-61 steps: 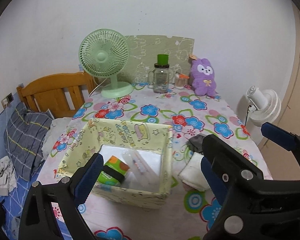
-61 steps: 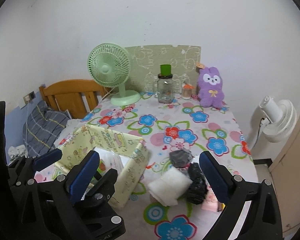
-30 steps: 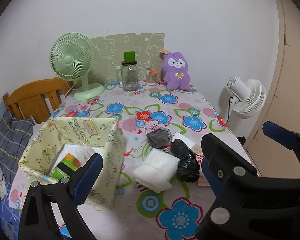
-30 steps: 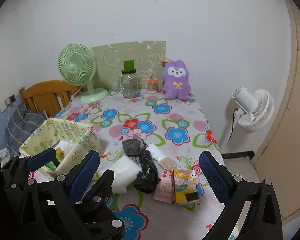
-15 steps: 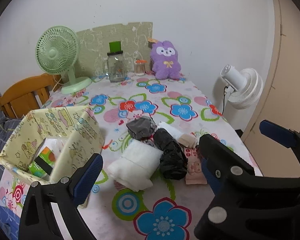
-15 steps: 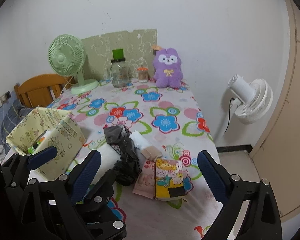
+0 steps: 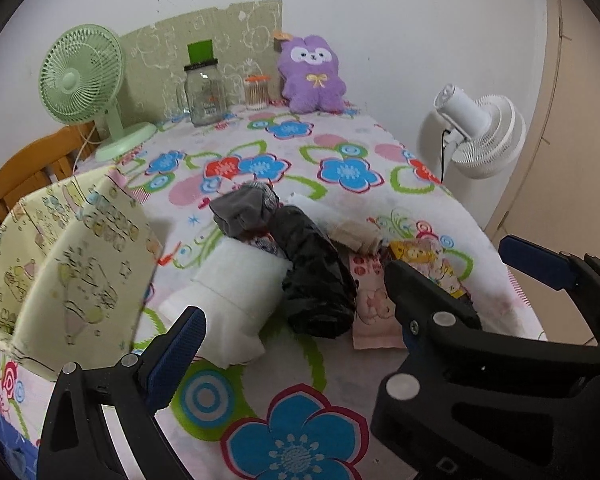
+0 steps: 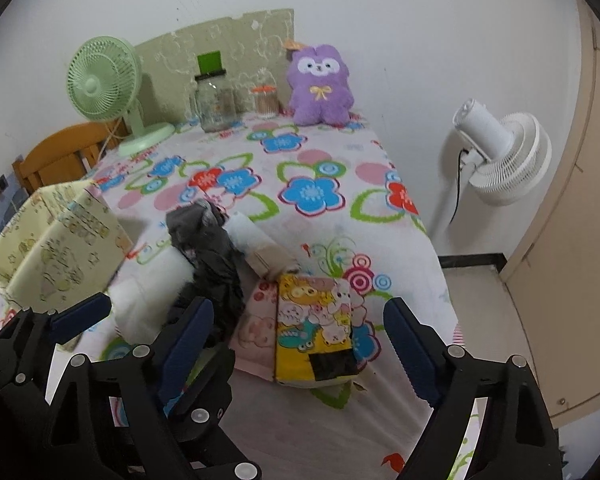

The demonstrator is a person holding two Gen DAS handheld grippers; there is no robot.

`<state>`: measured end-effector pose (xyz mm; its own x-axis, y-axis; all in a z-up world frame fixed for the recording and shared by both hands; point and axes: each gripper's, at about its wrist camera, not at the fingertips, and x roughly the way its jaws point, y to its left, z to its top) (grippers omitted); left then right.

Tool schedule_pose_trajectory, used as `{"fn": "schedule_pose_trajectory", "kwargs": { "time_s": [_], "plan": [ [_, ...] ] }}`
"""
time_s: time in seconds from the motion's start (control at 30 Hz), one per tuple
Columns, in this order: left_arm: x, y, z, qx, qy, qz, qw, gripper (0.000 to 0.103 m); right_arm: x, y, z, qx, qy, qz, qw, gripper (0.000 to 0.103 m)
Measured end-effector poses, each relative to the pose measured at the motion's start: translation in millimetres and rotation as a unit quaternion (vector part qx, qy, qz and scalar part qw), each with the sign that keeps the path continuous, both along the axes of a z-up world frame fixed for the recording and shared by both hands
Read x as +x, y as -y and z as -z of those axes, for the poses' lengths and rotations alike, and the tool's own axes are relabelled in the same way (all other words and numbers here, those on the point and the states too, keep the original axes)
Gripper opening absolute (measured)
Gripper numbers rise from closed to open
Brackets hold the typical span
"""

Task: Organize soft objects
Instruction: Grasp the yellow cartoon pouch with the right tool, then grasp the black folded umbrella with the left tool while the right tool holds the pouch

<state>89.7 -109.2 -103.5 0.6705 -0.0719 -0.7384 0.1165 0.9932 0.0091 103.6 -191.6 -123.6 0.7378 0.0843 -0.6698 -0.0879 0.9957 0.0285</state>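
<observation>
A pile of soft things lies on the flowered table: a white folded cloth (image 7: 236, 292), a black bundle (image 7: 312, 272), a grey sock roll (image 7: 244, 208), a beige roll (image 7: 356, 236), a pink pack (image 8: 256, 332) and a yellow cartoon pack (image 8: 316, 328). A yellow fabric box (image 7: 60, 248) stands left of the pile. My left gripper (image 7: 296, 336) is open, just above the near side of the white cloth and black bundle. My right gripper (image 8: 300, 340) is open, over the pink and yellow packs. Both are empty.
At the table's far end stand a green fan (image 7: 84, 80), a glass jar (image 7: 204, 96), a small orange-lidded jar (image 7: 256, 90) and a purple plush rabbit (image 7: 312, 76). A white floor fan (image 8: 496, 160) stands right of the table. A wooden chair (image 8: 60, 156) is at the left.
Both grippers have swung right, away from the yellow box, and moved down closer to the pile of soft things. Both stay open and empty.
</observation>
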Motion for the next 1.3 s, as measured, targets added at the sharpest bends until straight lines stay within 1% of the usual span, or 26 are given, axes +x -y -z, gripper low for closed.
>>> {"fn": "schedule_pose_trajectory", "kwargs": {
  "time_s": [0.27, 0.37, 0.43, 0.5, 0.6, 0.73, 0.83, 1.1, 1.3],
  "plan": [
    [5.0, 1.9, 17.9, 0.008, -0.025, -0.005, 0.9997, 0.099, 12.6, 5.7, 24.0, 0.008, -0.032, 0.003, 0.999, 0.082],
    [5.7, 2.8, 22.0, 0.010, -0.028, -0.006, 0.9995, 0.099, 16.0, 7.1, 29.9, 0.010, -0.042, 0.005, 0.999, 0.075],
    [6.6, 3.2, 23.6, 0.015, -0.030, -0.003, 0.9994, 0.099, 18.3, 7.9, 33.7, 0.015, -0.052, 0.003, 0.999, 0.067],
    [6.6, 3.2, 24.3, 0.018, -0.030, -0.002, 0.9994, 0.099, 19.7, 8.7, 36.7, 0.019, -0.063, 0.004, 0.998, 0.057],
    [6.9, 4.3, 25.2, 0.022, -0.031, -0.001, 0.9993, 0.099, 18.4, 7.0, 37.1, 0.016, -0.063, 0.002, 0.998, 0.052],
    [7.3, 4.3, 22.6, 0.020, -0.030, 0.000, 0.9993, 0.099, 15.6, 6.8, 33.5, 0.020, -0.059, -0.002, 0.998, 0.051],
    [7.3, 5.7, 18.1, 0.018, -0.026, -0.003, 0.9995, 0.099, 12.6, 8.9, 27.1, 0.023, -0.048, -0.002, 0.999, 0.050],
    [9.9, 9.9, 4.6, 0.020, -0.007, -0.003, 0.9998, 0.099, 13.1, 14.7, 14.1, 0.035, -0.029, 0.004, 0.999, 0.050],
    [23.7, 14.4, 3.5, 0.024, 0.001, -0.005, 0.9997, 0.099, 21.5, 17.2, 10.3, 0.037, -0.022, 0.012, 0.999, 0.051]
  ]
}}
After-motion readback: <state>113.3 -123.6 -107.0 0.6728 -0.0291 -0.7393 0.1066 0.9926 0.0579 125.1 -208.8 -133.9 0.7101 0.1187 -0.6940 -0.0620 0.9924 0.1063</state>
